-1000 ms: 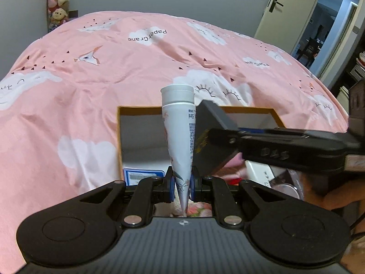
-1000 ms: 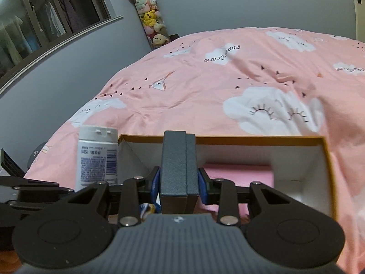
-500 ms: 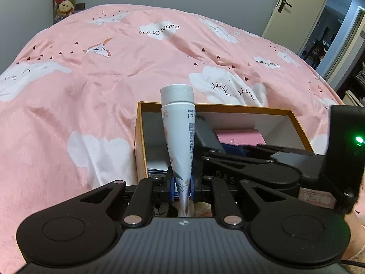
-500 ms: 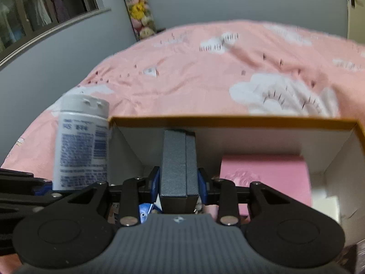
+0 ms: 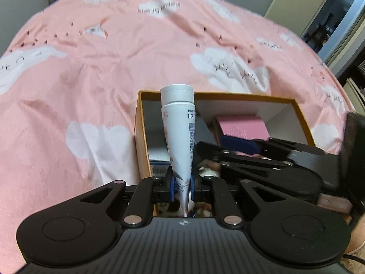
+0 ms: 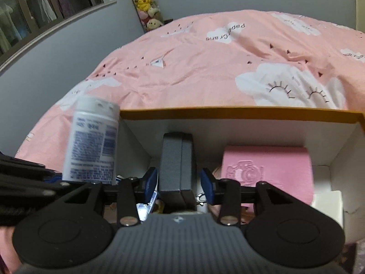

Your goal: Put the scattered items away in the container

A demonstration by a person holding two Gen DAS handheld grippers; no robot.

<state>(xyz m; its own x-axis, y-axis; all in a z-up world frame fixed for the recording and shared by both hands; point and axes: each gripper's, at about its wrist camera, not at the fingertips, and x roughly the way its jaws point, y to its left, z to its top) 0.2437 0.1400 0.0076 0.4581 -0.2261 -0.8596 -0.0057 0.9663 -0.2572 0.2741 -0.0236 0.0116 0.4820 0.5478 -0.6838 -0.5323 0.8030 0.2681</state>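
My left gripper (image 5: 182, 182) is shut on the crimped end of a white tube (image 5: 179, 125), whose cap points up over the left part of the orange-rimmed cardboard box (image 5: 239, 97). The same tube (image 6: 93, 146) shows at the left in the right wrist view. My right gripper (image 6: 178, 181) reaches down inside the box (image 6: 228, 111). Its jaws are opening, and a dark grey case (image 6: 176, 162) stands between the blue pads with a gap on each side. The pads no longer press on it.
A pink embossed box (image 6: 267, 166) lies in the right half of the container, with a white item (image 6: 327, 203) beside it and small things under the grippers. The pink cloud-print bedspread (image 5: 91, 80) surrounds the box. Soft toys (image 6: 146, 2) stand by the far wall.
The right gripper's pads have parted from the grey case they were clamping. Both grippers have sunk closer to the box, and the tube has shifted over its left side.
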